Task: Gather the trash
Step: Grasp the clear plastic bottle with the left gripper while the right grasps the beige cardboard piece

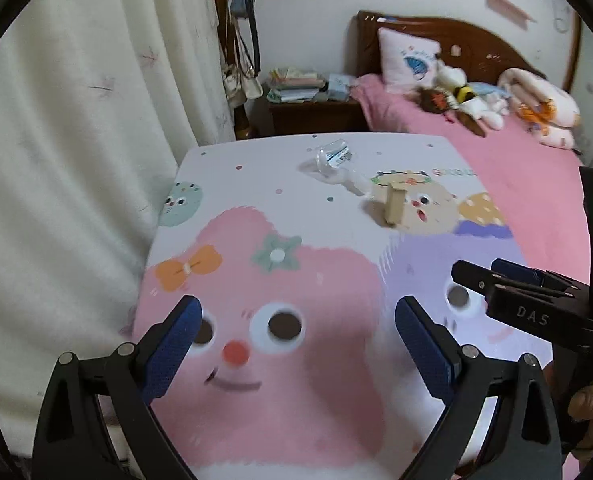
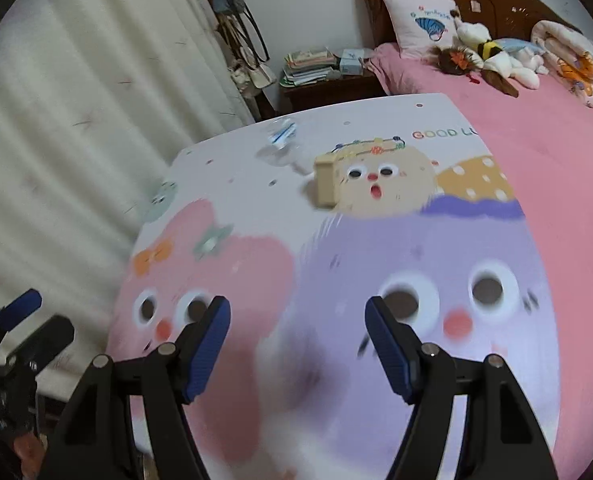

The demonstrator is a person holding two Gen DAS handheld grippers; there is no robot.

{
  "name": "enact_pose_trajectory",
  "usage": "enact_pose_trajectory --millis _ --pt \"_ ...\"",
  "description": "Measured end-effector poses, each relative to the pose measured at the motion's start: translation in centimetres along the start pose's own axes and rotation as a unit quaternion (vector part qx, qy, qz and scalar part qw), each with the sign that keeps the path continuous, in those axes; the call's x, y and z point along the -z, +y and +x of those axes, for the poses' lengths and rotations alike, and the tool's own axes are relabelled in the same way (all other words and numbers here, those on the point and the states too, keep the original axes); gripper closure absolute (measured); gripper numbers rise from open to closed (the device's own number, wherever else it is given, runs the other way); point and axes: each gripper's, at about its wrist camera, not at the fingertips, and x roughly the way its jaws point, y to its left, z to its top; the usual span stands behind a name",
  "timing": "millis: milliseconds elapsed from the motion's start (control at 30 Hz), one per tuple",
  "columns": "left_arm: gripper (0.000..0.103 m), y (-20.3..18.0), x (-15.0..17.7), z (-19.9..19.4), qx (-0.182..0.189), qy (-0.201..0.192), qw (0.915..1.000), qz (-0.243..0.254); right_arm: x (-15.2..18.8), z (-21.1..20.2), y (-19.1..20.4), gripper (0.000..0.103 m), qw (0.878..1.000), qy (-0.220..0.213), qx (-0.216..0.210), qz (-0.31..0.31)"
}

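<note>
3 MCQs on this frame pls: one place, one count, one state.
1. Where does the crumpled clear wrapper lie on the table?
A. far end
B. near edge
C. on the bed
2. How many trash pieces lie on the table?
A. one
B. two
C. four
3. How do the right gripper jaws stand?
A. shut on the small tan box
B. shut, empty
C. open, empty

Key: 1 A, it lies near the far edge, beyond the box. 2 B, only wrapper and box show. 3 C, the pads stand wide apart over bare tabletop.
</note>
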Motion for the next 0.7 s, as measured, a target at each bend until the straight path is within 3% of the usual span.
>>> enact_pose_trajectory --millis 200,400,467,533,600,700 --pt "0.006 -1.9 -4.6 8.3 -0.013 0.031 0.9989 -0.031 -5.1 7.7 -2.2 0.033 1.0 0.018 0.001 -0.004" --pt "0.007 -3.2 -7.3 14.0 -0.021 0.055 0.9972 -0.046 -7.6 13.8 -1.9 0.033 0.999 0.035 0.0 -0.029" --pt "0.006 -3.3 -8.0 15.4 -0.017 0.061 0.9962 -0.059 -8.1 14.8 -2.2 0.041 0.999 0.036 0.001 -0.035" --pt "0.006 -3.5 -8.7 16.9 -0.009 0.068 0.9947 -0.076 -8.4 15.7 -2.6 0.063 0.998 0.045 0.001 -0.037" --pt "0.006 -3.8 -9.4 18.2 -0.003 0.073 0.9935 -0.088 -8.8 16.1 -3.2 0.077 0.998 0.05 -0.006 -0.037" --pt "0.007 -4.6 -10.4 20.1 0.003 0.08 0.992 -0.098 -9.6 16.3 -4.3 0.078 0.998 0.051 -0.022 -0.032"
